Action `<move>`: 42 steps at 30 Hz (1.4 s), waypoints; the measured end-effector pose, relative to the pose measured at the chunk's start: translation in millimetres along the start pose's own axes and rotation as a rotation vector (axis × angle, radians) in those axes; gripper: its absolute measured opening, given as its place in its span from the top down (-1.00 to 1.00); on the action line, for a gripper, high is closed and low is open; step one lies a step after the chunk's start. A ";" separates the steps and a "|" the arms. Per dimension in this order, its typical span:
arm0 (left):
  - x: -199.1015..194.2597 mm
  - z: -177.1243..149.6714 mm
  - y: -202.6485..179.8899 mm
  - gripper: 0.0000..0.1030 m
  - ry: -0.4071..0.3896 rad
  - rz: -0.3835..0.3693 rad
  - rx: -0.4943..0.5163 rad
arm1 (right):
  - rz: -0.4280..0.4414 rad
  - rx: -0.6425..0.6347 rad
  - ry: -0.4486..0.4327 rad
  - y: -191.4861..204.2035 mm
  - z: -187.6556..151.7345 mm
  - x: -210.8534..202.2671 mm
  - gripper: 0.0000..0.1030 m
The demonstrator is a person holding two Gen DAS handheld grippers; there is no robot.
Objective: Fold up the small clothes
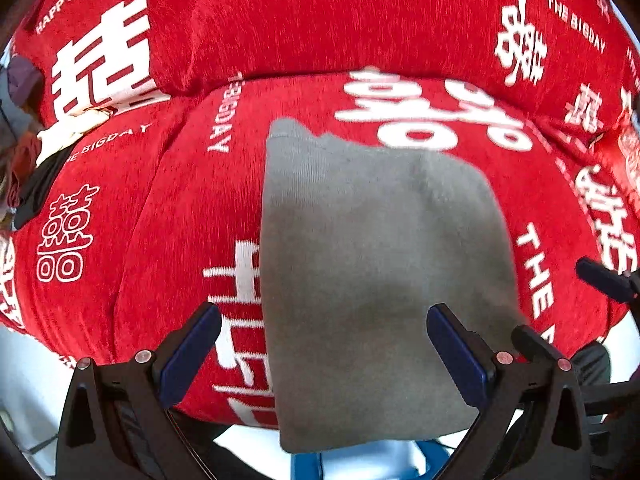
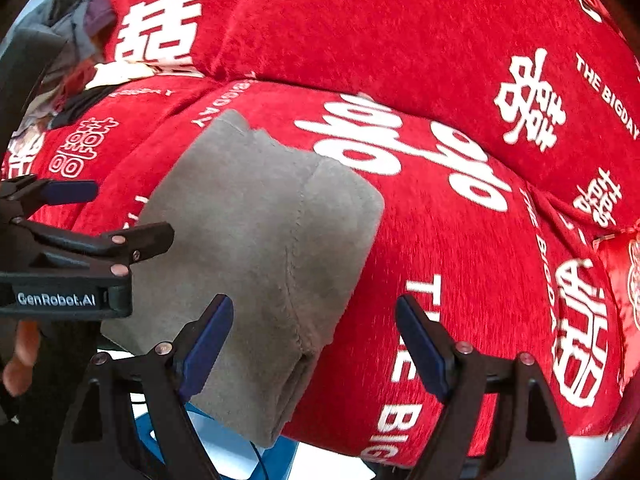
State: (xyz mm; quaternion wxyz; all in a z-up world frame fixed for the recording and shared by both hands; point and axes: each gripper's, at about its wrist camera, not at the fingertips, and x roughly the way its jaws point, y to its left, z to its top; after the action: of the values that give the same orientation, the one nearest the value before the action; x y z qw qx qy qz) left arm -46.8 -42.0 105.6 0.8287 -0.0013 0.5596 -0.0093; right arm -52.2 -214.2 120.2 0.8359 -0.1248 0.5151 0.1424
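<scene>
A small grey garment (image 1: 372, 264) lies folded flat on a red cushion (image 1: 168, 208) printed with white characters; its near edge hangs over the cushion's front. It also shows in the right wrist view (image 2: 256, 248), with a seam running down it. My left gripper (image 1: 324, 344) is open and empty, its jaws on either side of the garment's near part, just above it. My right gripper (image 2: 316, 340) is open and empty over the garment's right edge. The left gripper (image 2: 76, 216) also shows at the left of the right wrist view.
A red back cushion (image 1: 320, 20) rises behind the seat. A pile of mixed clothes (image 2: 68, 52) lies at the far left. A blue object (image 1: 360, 464) sits below the cushion's front edge. A small red item (image 2: 624, 276) lies at the right.
</scene>
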 end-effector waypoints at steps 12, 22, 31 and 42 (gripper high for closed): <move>8.4 -11.4 -11.2 -1.00 0.029 -0.001 0.010 | 0.010 0.061 0.057 3.9 -17.3 14.3 -0.64; 9.7 -13.2 -9.8 -1.00 -0.001 0.038 -0.027 | 0.012 0.082 0.078 -5.8 -18.4 22.0 -0.64; 16.5 -11.3 -5.6 -1.00 0.017 0.045 -0.031 | 0.014 0.066 0.089 -4.8 -16.1 27.4 -0.64; 25.0 -9.3 -3.9 -1.00 0.042 0.045 -0.021 | 0.008 0.064 0.104 -5.5 -12.3 33.4 -0.65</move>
State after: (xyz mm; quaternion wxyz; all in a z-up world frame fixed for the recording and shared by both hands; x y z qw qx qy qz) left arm -46.2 -46.2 78.9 0.8167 0.0025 0.5768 0.0152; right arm -46.0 -220.0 85.2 0.8109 -0.1029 0.5629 0.1226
